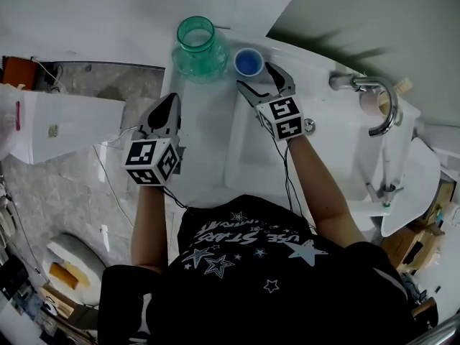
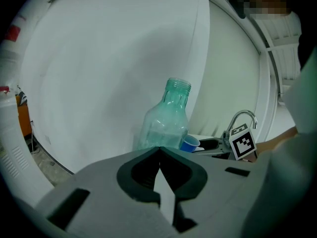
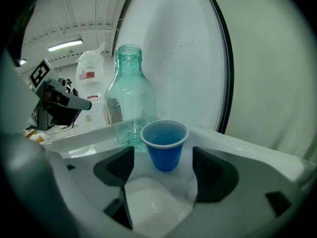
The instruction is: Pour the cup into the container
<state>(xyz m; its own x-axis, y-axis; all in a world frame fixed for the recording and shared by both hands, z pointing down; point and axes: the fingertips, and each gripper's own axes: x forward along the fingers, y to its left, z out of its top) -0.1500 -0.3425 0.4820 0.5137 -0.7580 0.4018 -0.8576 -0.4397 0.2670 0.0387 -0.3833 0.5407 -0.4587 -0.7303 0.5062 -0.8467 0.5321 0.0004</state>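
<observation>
Holding the right claw [image 3: 163,165] spread just short of the blue cup [image 3: 164,145], upright on the white surface [image 1: 208,139] beside the green container [image 1: 198,45], likely lining up a grasp, with the left claw [image 2: 159,155] pressed together, empty, held back.

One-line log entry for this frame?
phase: pre-grasp | right gripper: open, cup ahead of jaws, untouched | left gripper: shut, empty | cup: upright beside bottle
</observation>
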